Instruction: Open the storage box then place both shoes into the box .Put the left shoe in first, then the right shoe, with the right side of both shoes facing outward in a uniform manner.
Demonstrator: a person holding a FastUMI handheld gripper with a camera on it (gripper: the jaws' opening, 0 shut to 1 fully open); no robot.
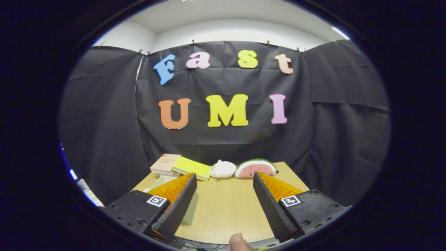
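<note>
at the far left, behind the left finger, a pale box (163, 182) sits on the wooden table (226, 205); only its rim and one light side wall (191, 211) show past the finger, so whether it is open or lidded cannot be told. this looks like the storage box, though most of it is hidden.

beyond it, at the table's back edge against the black cloth wall (104, 132), lies a book with a tan cover (165, 163), stacked on something pale. just beside it, to the right and overlapping, lies a yellow book (192, 167), tilted.

the gripper (224, 179) is held above the table with its two fingers spread wide, nothing between them but bare tabletop. the fingers point toward the back of the table.

between the fingertips and farther off, a small white plush toy (223, 169) rests at the back edge. touching it on the right is a watermelon-slice plush (256, 168), its red face turned toward the camera, partly behind the right fingertip.

below, near the table's front edge and between the finger bases, the tip of a person's finger (238, 242) shows.
</note>
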